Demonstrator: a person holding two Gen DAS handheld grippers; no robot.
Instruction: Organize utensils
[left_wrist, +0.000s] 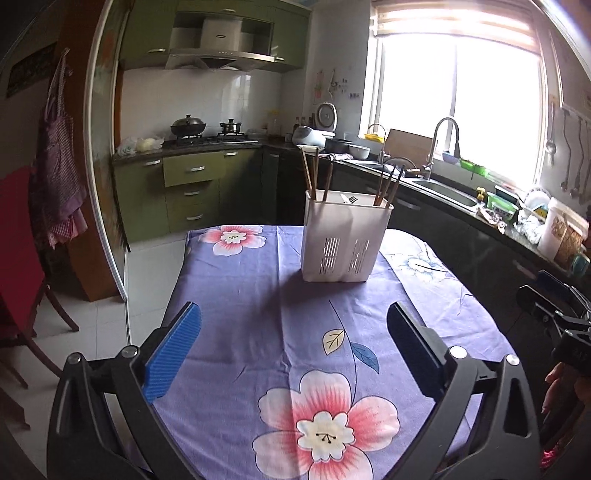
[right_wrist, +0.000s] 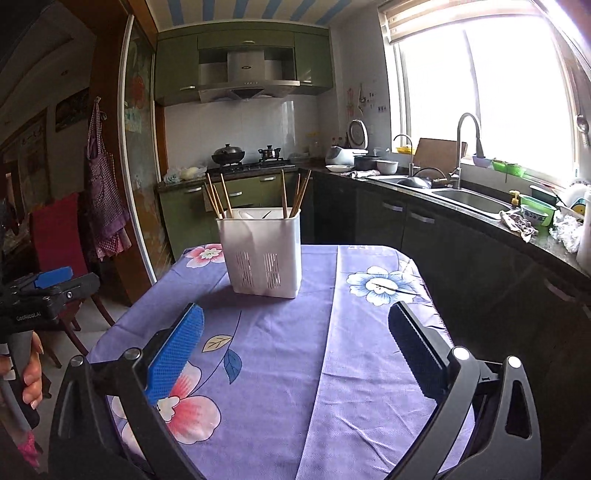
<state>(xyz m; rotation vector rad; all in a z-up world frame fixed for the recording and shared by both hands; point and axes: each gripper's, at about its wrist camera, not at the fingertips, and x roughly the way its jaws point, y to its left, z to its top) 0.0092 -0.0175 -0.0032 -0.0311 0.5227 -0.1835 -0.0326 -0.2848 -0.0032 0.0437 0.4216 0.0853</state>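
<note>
A white slotted utensil holder (left_wrist: 345, 240) stands upright on the table with the purple flowered cloth (left_wrist: 258, 295). Brown chopsticks (left_wrist: 312, 173) lean in its left and right compartments, and a fork (left_wrist: 351, 199) lies in the middle one. It also shows in the right wrist view (right_wrist: 262, 251), with its chopsticks (right_wrist: 218, 197). My left gripper (left_wrist: 293, 314) is open and empty, above the cloth short of the holder. My right gripper (right_wrist: 295, 314) is open and empty, also short of the holder. The left gripper shows at the left edge of the right wrist view (right_wrist: 48, 284).
A counter with a sink (right_wrist: 469, 199) and tap runs along the right under a bright window. A stove with pots (left_wrist: 188, 127) is at the back. A chair with a red cover (left_wrist: 18, 254) stands left of the table.
</note>
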